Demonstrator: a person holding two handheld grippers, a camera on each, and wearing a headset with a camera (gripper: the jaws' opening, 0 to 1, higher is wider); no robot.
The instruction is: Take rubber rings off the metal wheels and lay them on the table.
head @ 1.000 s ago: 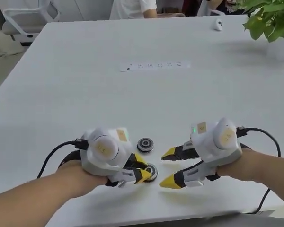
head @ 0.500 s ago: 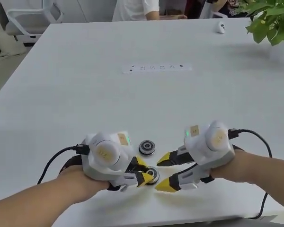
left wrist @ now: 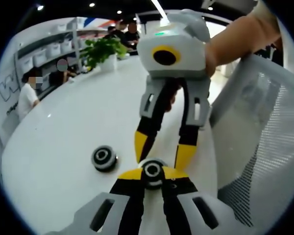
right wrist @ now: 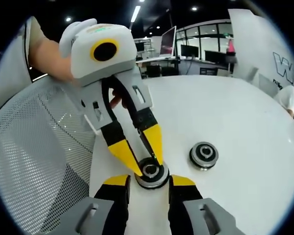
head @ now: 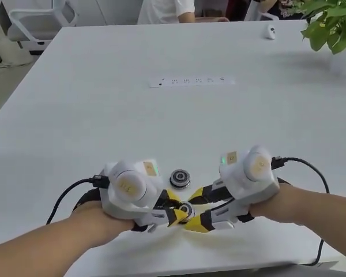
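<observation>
A small metal wheel (left wrist: pixel 153 171) with a black rubber ring sits low over the table, pinched between the yellow tips of my left gripper (left wrist: pixel 154 175), which is shut on it. My right gripper (right wrist: pixel 151 181) faces it from the other side, open, its two yellow tips flanking the same wheel (right wrist: pixel 151 174) without visibly clamping it. In the head view the left gripper (head: pixel 176 212) and the right gripper (head: pixel 195 210) meet tip to tip at that wheel (head: pixel 185 209) near the table's front edge. A second ringed wheel (head: pixel 179 178) lies flat just behind them.
The white table (head: pixel 161 121) stretches far ahead. A row of sockets (head: pixel 191 81) is set into its middle. A potted plant (head: pixel 334 26) stands at the far right corner, and a small white object (head: pixel 269 32) lies near it. The table's front edge is close below the grippers.
My right gripper has moved left, and its open jaws now flank the wheel. The left gripper has kept its hold in the same spot.
</observation>
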